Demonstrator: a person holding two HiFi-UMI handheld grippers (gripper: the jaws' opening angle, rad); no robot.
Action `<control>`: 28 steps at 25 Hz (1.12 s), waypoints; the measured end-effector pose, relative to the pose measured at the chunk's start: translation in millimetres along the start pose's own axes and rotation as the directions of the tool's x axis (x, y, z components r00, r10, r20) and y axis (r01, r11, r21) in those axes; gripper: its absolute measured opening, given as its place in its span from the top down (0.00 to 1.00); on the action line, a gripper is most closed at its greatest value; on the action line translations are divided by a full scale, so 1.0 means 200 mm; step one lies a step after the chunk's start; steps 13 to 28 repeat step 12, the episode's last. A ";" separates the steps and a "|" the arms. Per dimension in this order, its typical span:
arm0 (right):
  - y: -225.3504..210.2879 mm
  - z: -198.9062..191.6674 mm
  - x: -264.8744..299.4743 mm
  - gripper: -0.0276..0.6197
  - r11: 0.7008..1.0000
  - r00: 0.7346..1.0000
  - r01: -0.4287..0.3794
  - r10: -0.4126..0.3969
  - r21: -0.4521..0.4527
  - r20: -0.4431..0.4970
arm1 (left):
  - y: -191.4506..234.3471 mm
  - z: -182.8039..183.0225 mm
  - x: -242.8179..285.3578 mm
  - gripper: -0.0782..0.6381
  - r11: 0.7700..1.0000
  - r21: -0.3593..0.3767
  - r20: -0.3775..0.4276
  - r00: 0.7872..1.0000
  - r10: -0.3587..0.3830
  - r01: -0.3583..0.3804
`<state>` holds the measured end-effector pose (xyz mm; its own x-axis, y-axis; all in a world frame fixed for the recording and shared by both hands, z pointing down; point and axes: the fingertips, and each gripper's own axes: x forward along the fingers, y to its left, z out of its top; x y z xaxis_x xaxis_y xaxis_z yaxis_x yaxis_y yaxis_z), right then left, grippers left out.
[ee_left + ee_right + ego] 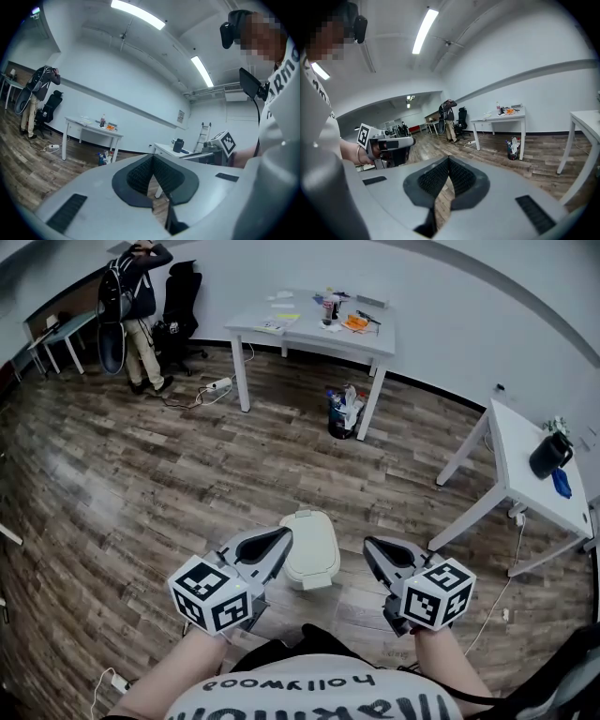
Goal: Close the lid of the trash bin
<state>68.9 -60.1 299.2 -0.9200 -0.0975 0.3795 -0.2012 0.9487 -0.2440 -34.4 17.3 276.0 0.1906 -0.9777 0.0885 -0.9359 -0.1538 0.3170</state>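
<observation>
A cream plastic trash bin point(310, 548) stands on the wood floor just in front of me, and its lid appears to lie flat on top. It shows only in the head view. My left gripper point(283, 535) hovers at the bin's left side, jaws shut with nothing between them. My right gripper point(369, 544) is held a little to the right of the bin, also shut and empty. In the left gripper view the left gripper point(153, 157) has its ribbed pads pressed together. The right gripper point(449, 160) looks the same in its own view. Both point out across the room, above the bin.
A white table point(309, 329) with small items stands at the back, with a small full waste bin point(342, 412) by its leg. Another white table point(534, 474) at the right carries a black jug point(549, 456). A person point(137, 306) stands far left near an office chair point(182, 298).
</observation>
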 end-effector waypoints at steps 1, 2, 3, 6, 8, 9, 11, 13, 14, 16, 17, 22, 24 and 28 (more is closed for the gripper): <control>0.00 0.00 0.00 0.94 1.000 1.000 -0.001 0.001 -0.001 0.000 | 0.00 0.00 0.00 0.88 1.000 0.001 -0.001 1.000 0.001 -0.001; 0.00 0.00 0.01 0.94 1.000 1.000 -0.001 0.001 -0.001 0.000 | 0.01 0.00 -0.01 0.88 1.000 0.003 -0.003 1.000 0.000 0.000; 0.00 0.00 0.02 0.94 1.000 1.000 -0.001 0.001 -0.001 0.001 | 0.01 0.00 -0.01 0.88 1.000 0.006 -0.004 1.000 0.000 0.000; -0.02 0.02 0.03 0.94 1.000 1.000 0.003 -0.003 0.001 0.003 | 0.02 0.00 0.00 0.88 1.000 0.018 -0.014 1.000 0.002 -0.002; -0.03 0.01 0.02 0.94 1.000 1.000 0.007 -0.007 -0.001 0.002 | 0.01 -0.01 0.01 0.88 1.000 0.022 -0.019 1.000 0.003 -0.003; -0.04 0.01 0.02 0.94 1.000 1.000 0.008 -0.008 -0.002 0.001 | 0.01 -0.02 0.02 0.88 1.000 0.024 -0.020 1.000 0.004 -0.003; -0.04 0.00 0.02 0.94 1.000 1.000 0.010 -0.010 -0.003 -0.001 | 0.01 -0.03 0.02 0.88 1.000 0.027 -0.023 1.000 0.005 -0.004; -0.04 0.00 0.02 0.94 1.000 1.000 0.010 -0.010 -0.003 -0.002 | 0.01 -0.03 0.02 0.88 1.000 0.028 -0.025 1.000 0.006 -0.005; -0.04 0.00 0.02 0.94 1.000 1.000 0.010 -0.010 -0.003 -0.002 | 0.01 -0.03 0.02 0.88 1.000 0.028 -0.025 1.000 0.006 -0.005; -0.04 0.00 0.02 0.94 1.000 1.000 0.010 -0.010 -0.003 -0.002 | 0.01 -0.03 0.02 0.88 1.000 0.028 -0.025 1.000 0.006 -0.005; -0.04 0.00 0.02 0.94 1.000 1.000 0.010 -0.010 -0.003 -0.002 | 0.01 -0.03 0.02 0.88 1.000 0.028 -0.025 1.000 0.006 -0.005; -0.04 0.00 0.02 0.94 1.000 1.000 0.010 -0.010 -0.003 -0.002 | 0.01 -0.03 0.02 0.88 1.000 0.028 -0.025 1.000 0.006 -0.005; -0.04 0.00 0.02 0.94 1.000 1.000 0.010 -0.010 -0.003 -0.002 | 0.01 -0.03 0.02 0.88 1.000 0.028 -0.025 1.000 0.006 -0.005; -0.04 0.00 0.02 0.94 1.000 1.000 0.010 -0.010 -0.003 -0.002 | 0.01 -0.03 0.02 0.88 1.000 0.028 -0.025 1.000 0.006 -0.005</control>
